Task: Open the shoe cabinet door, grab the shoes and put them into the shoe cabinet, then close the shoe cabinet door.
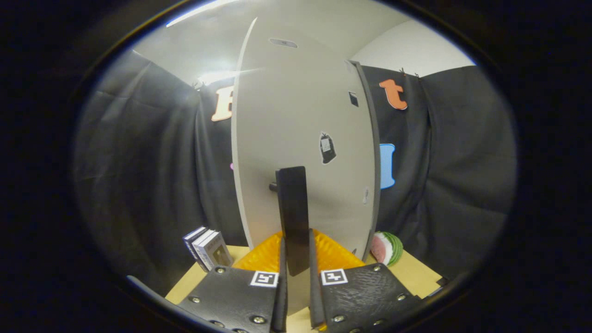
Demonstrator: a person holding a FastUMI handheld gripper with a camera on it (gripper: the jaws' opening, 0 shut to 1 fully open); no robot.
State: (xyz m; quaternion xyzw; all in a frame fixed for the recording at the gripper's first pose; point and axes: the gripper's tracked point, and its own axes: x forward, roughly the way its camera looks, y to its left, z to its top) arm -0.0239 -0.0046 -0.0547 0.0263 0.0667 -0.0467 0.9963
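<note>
The wooden table (418,273) carries the shoe cabinet (300,138). Two small boxes (208,249) (upright) stand left; a watermelon slice (387,248) lies right.

The tool (296,282) has two flat, textured plates fastened with round metal screws. Each plate carries a small square black-and-white marker near its inner top corner.

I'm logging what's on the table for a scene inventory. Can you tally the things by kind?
Shoe cabinet: 1, its handle between the hand-held gripper fingers
Books: 2
Watermelon slice: 1
Orange textured item: 1
Total: 5
</note>
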